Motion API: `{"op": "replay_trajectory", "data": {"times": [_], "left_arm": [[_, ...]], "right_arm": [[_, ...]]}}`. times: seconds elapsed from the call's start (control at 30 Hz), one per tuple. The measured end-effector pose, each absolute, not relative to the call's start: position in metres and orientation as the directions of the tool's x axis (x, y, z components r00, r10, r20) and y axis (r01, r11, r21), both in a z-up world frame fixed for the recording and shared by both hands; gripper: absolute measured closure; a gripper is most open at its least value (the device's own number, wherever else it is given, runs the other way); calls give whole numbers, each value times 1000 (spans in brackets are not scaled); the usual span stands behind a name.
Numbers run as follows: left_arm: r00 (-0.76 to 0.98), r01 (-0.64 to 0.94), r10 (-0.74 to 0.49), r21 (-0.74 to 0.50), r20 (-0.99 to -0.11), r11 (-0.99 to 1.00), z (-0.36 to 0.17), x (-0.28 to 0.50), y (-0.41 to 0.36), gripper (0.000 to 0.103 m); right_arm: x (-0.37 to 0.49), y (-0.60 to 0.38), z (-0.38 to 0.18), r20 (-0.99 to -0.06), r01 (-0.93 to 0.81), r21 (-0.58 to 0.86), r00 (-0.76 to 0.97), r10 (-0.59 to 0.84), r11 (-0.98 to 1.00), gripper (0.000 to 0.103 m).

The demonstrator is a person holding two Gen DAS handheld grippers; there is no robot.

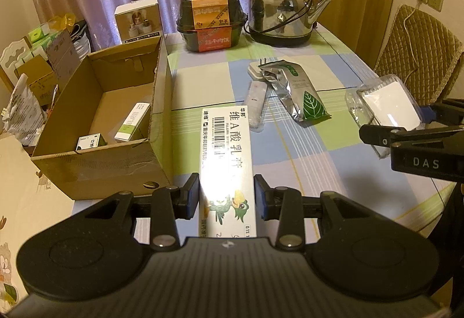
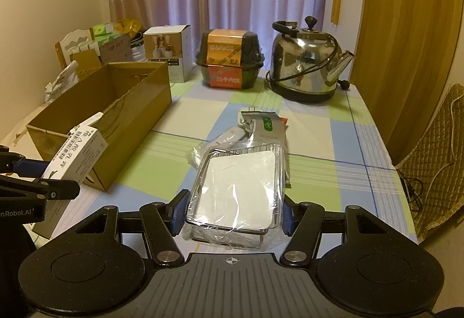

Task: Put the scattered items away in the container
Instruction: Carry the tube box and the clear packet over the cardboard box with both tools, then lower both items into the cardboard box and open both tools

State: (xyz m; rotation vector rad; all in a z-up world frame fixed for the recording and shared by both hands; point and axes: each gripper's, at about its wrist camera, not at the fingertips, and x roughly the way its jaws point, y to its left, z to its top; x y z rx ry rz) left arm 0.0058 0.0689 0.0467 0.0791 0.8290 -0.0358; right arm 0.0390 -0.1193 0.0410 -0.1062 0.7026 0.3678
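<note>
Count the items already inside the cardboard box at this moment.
2 visible. A tall white-and-green carton leans against the right wall of the cardboard box; a small dark-and-white carton lies at its near end. The near wall could hide more.

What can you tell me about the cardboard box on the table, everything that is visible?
The cardboard box is plain brown corrugated card, long and rectangular, open at the top with no lid on it. It stands upright on the checked tablecloth, at the table's left side. Inside lie two small white-and-green cartons; most of its floor is bare. Neither gripper touches it.
</note>
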Motion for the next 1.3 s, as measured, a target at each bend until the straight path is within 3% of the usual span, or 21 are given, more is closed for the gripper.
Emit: {"op": "replay_trajectory", "data": {"times": [0.4, 0.87, 1.3], "left_arm": [[703, 13, 37, 65, -710, 998, 62, 8, 96, 70], [733, -143, 170, 96, -658, 985, 86, 49, 200, 70], [694, -178, 188, 87, -695, 980, 65, 100, 262, 70]], "right_arm": [[48, -84, 47, -626, -435, 18, 697, 349, 900, 40], [90, 18, 77, -567, -594, 60, 641, 517, 802, 40], [141, 108, 62, -598, -672, 97, 550, 583, 734, 40]]}}
